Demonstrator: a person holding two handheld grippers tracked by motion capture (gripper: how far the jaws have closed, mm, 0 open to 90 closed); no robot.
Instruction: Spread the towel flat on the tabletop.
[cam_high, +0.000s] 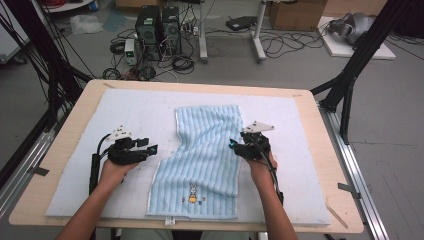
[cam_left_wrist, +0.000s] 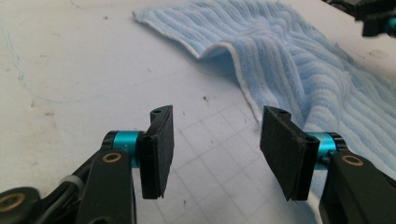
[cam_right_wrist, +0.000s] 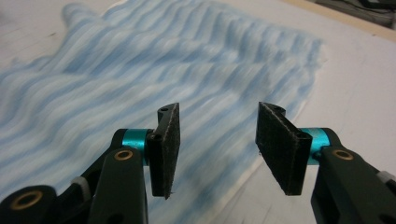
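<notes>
Towel (cam_high: 202, 160) lies rumpled mid-mat, long axis running away from the person. Right gripper (cam_high: 239, 143), jaws spread and empty, sits at its right edge; left gripper (cam_high: 150, 148), likewise spread, stands just off the left edge.

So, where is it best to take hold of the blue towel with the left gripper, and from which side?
Probably at the raised bump in the blue towel's left edge, approached from the bare mat on its left. There the white hem lifts off the surface, so one jaw of the left gripper, now open beside it, could slide under. Elsewhere the edge lies flat.
</notes>
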